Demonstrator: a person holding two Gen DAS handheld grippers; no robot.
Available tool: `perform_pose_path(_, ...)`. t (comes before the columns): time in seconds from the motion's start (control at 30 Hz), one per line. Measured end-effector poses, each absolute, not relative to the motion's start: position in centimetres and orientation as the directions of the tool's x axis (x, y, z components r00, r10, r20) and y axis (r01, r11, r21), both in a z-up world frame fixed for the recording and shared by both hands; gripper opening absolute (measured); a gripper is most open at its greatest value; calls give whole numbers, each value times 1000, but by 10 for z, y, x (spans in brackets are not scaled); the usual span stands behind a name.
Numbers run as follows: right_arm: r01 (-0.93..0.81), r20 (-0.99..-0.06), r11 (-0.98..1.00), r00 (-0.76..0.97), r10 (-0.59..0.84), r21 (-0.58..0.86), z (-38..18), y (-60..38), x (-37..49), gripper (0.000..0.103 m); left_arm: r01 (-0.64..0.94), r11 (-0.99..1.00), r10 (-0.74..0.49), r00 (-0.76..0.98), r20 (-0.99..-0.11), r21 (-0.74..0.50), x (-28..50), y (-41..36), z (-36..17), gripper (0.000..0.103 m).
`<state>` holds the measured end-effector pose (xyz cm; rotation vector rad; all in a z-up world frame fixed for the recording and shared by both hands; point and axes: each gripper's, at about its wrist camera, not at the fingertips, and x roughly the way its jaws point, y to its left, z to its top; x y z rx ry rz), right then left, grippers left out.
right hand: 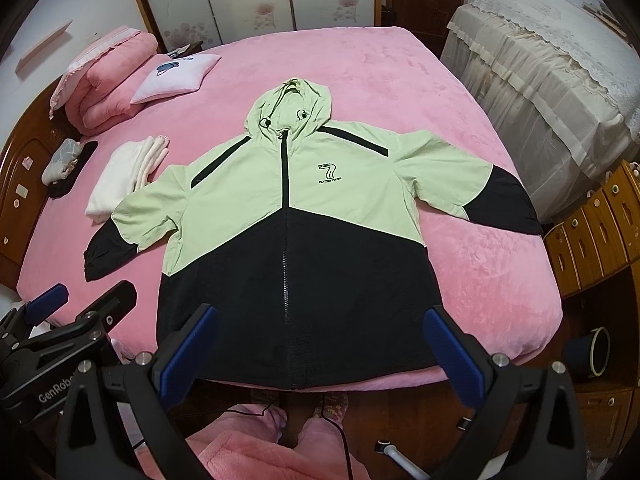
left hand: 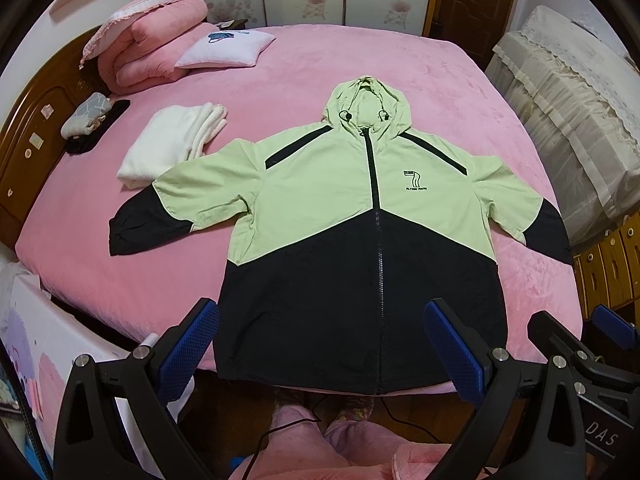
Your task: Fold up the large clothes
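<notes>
A light green and black hooded jacket [left hand: 344, 216] [right hand: 288, 216] lies flat and face up on the pink bed [left hand: 304, 64] [right hand: 360, 72], zipped, sleeves spread out, hem at the near edge. My left gripper [left hand: 320, 340] hovers open above the hem, nothing between its blue pads. My right gripper [right hand: 320, 340] is also open and held above the hem, empty. The right gripper's tip [left hand: 616, 326] shows at the right edge of the left wrist view, and the left gripper's tip [right hand: 48, 304] at the left edge of the right wrist view.
Folded white cloth [left hand: 172, 144] [right hand: 124, 172] lies by the jacket's left sleeve. A pink quilt [left hand: 148, 40] and a small pillow [left hand: 226, 50] sit near the headboard. A covered cabinet [right hand: 552, 60] and drawers [right hand: 592, 228] stand to the right. A person's pink-clad legs [right hand: 256, 440] are below.
</notes>
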<state>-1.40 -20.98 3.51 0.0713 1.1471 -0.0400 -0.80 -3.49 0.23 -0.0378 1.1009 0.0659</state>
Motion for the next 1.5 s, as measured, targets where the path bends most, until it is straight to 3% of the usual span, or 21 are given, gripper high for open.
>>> perform_pose_path(0.37, 13, -932, 999, 359, 41, 49, 20, -214, -6, 102, -149, 989, 42, 371, -927, -15, -19, -32, -15, 101)
perform_pose_path(0.57, -24, -956, 999, 292, 37, 31, -6, -192, 3, 102, -238, 961, -84, 227, -970, -139, -15, 4, -60, 101)
perform_pose_path(0.77, -43, -961, 998, 273, -33, -46, -39, -161, 24, 101, -386, 900, -197, 56, -979, -203, 2, 63, -116, 101)
perform_pose_path(0.97, -75, -979, 992, 185, -82, -97, -70, -116, 54, 101, -474, 854, -235, 12, -972, -213, 40, 140, -150, 101)
perform_pose_path(1.1, -112, -984, 987, 145, -101, -118, -91, -71, 72, 101, -643, 732, -279, 20, -960, -226, 60, 212, -179, 101)
perform_pose_path(1.27, -142, -992, 986, 99, -77, -91, -119, -18, 93, 101, -839, 517, -166, 100, -981, -173, 82, 314, -216, 101)
perform_pose_path(1.47, -169, -996, 983, 67, -65, -75, -165, 30, 113, 101, -950, 149, -18, 276, -961, -276, 94, 417, -279, 101)
perform_pose_path(1.5, -169, -996, 983, 63, -64, -74, -171, 35, 114, 101, -951, 110, -5, 289, -957, -288, 96, 427, -288, 97)
